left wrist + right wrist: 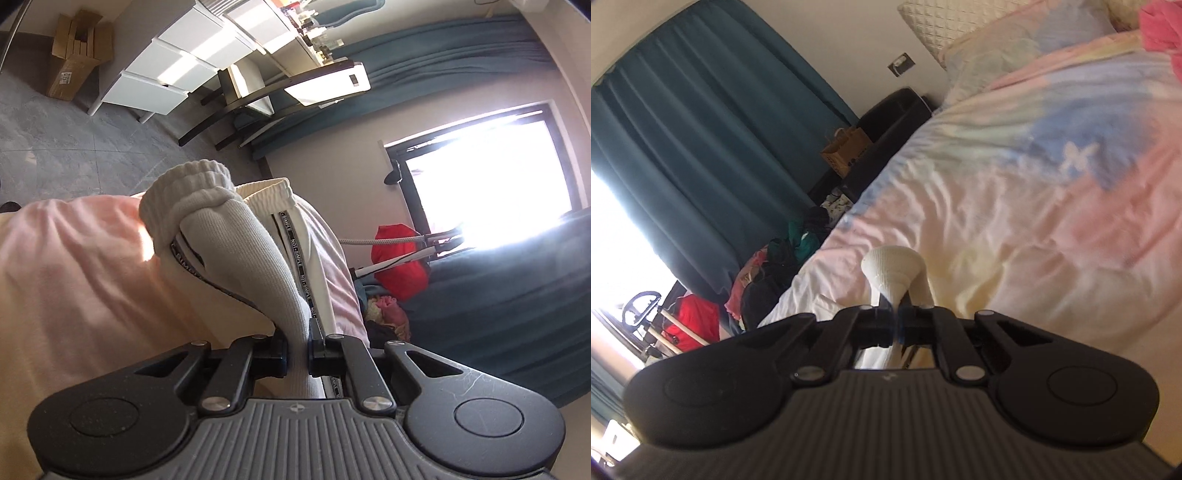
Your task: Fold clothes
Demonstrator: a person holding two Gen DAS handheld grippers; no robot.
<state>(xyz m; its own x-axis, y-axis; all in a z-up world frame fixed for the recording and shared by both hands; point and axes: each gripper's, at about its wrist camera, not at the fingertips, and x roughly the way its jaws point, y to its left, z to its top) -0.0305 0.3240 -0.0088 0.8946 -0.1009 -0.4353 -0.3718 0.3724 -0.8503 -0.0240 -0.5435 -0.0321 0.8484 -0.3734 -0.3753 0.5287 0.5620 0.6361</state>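
Note:
White ribbed track pants (236, 236) with a black lettered side stripe are pinched in my left gripper (298, 350), which is shut on the fabric. The elastic cuffs stick up beyond the fingers, over the pink bed cover (74, 266). My right gripper (897, 325) is shut on another bunched part of the white pants (892, 267), which stands up past its fingers above the pastel duvet (1034, 206).
White drawers (177, 62), a dark chair (236, 107) and a cardboard box (74, 55) stand on the grey floor. Teal curtains (683, 140), a bright window (480, 173), a red bag (399, 258), a clothes pile (775, 266) beside the bed, pillows (997, 48).

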